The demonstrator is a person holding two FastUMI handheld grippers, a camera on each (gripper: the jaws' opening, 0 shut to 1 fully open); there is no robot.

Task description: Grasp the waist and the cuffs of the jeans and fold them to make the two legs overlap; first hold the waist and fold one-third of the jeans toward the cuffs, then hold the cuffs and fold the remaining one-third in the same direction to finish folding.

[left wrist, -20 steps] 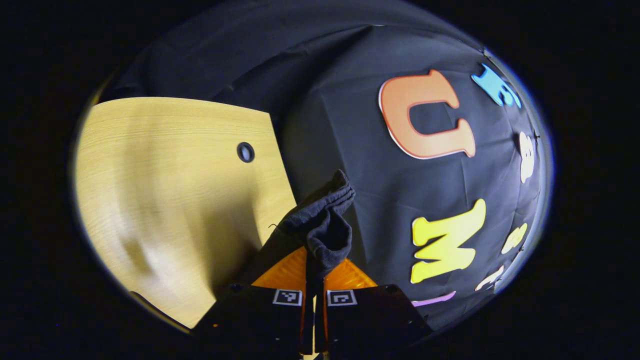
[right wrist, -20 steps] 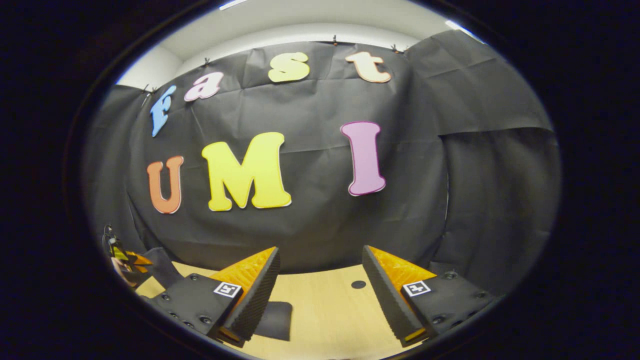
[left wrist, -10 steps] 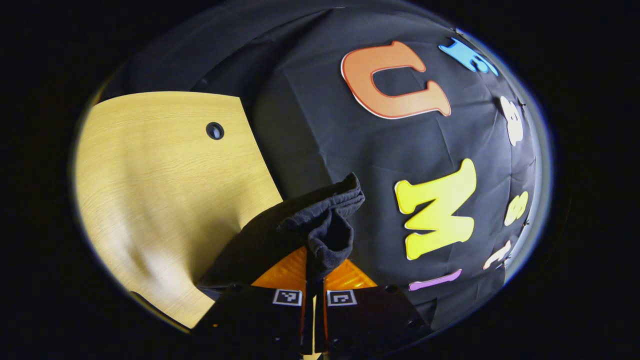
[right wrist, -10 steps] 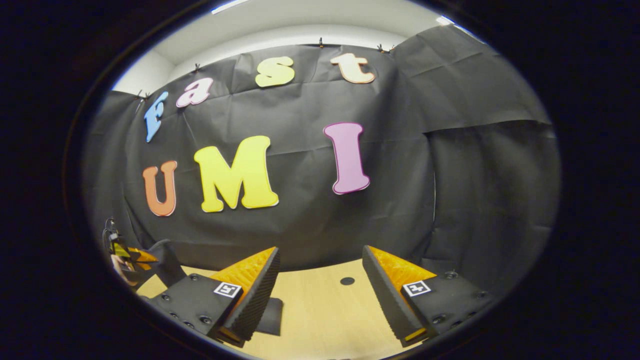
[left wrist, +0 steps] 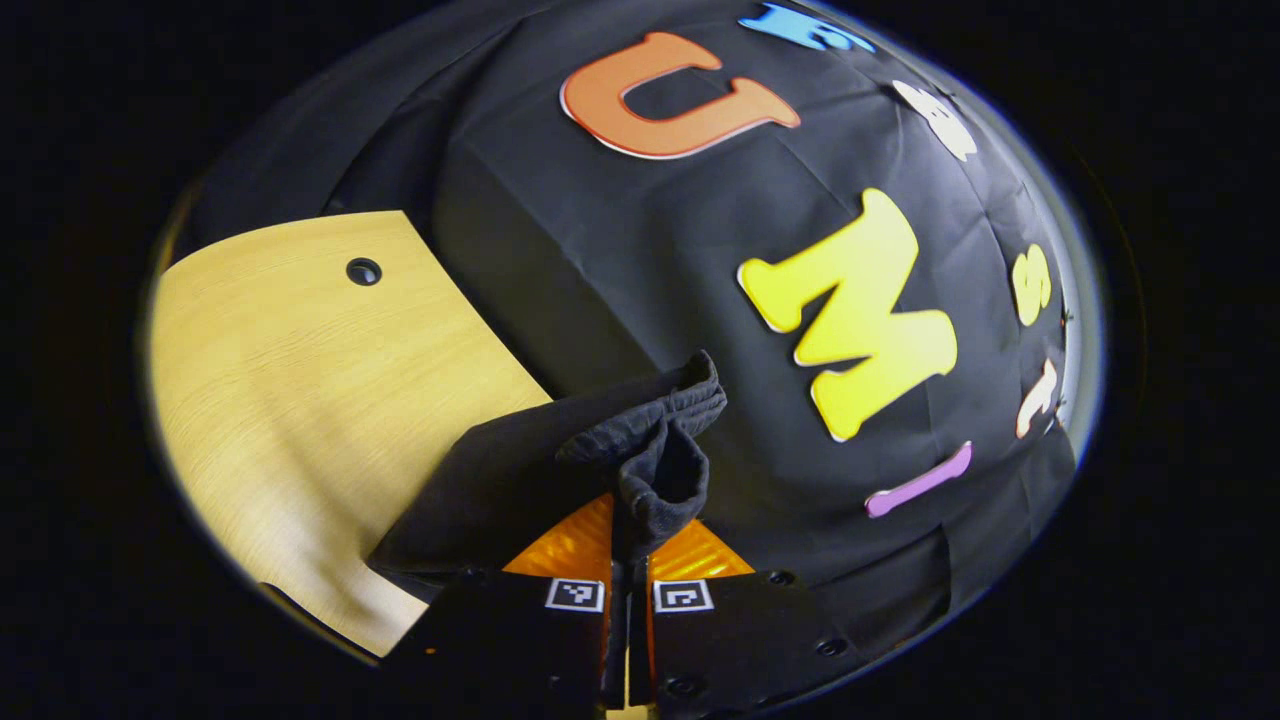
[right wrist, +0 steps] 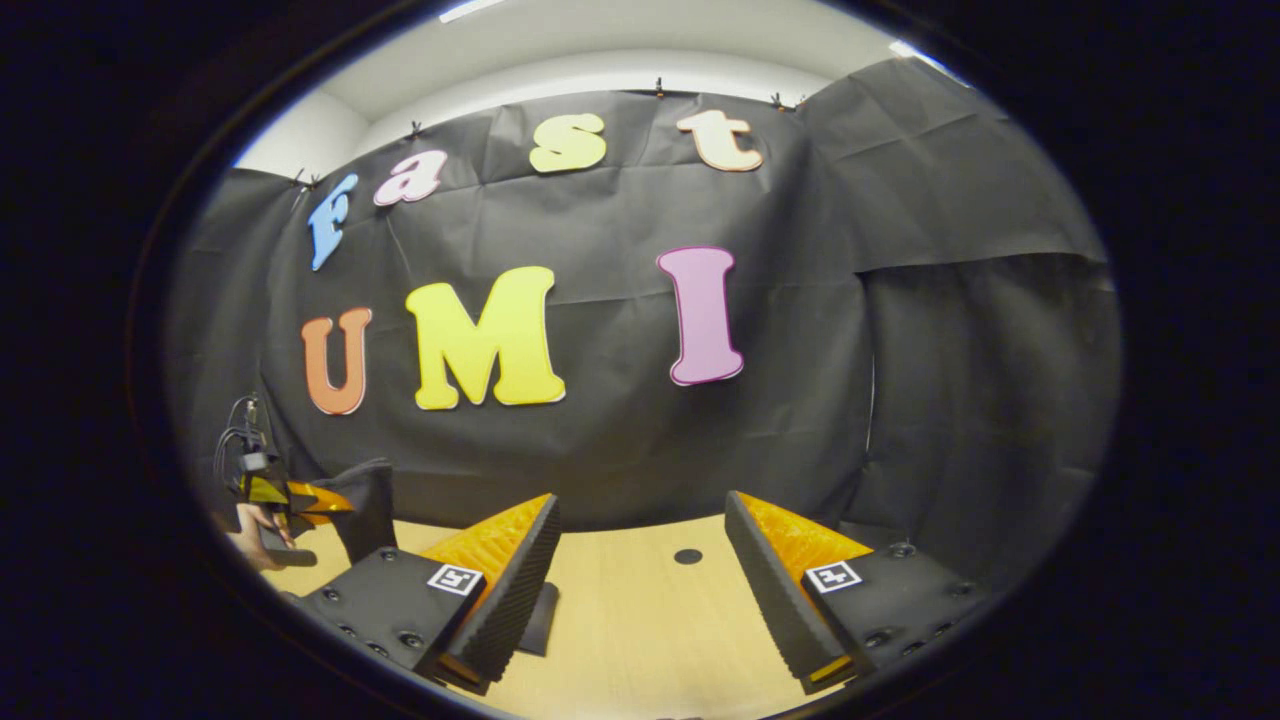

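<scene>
Since a second ago the left gripper [left wrist: 628, 560] has swung its pinched jeans [left wrist: 640, 450] higher, more dark cloth trailing over the wooden table [left wrist: 280, 370]. The right gripper [right wrist: 640, 560] hovers above the table, fingers spread wide, holding nothing.

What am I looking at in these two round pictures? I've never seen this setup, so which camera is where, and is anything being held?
No robot here: a person holds a two-finger gripper in each hand, and each carries a fisheye camera looking along its own fingers.

In the left gripper view, the left gripper is shut on a bunched edge of the dark jeans, lifted above the wooden table.

In the right gripper view, the right gripper is open and holds nothing, above the same table. Far left in that view you see the left gripper from outside, a hand around it, cloth hanging from it. A small dark hole sits in the tabletop.
</scene>
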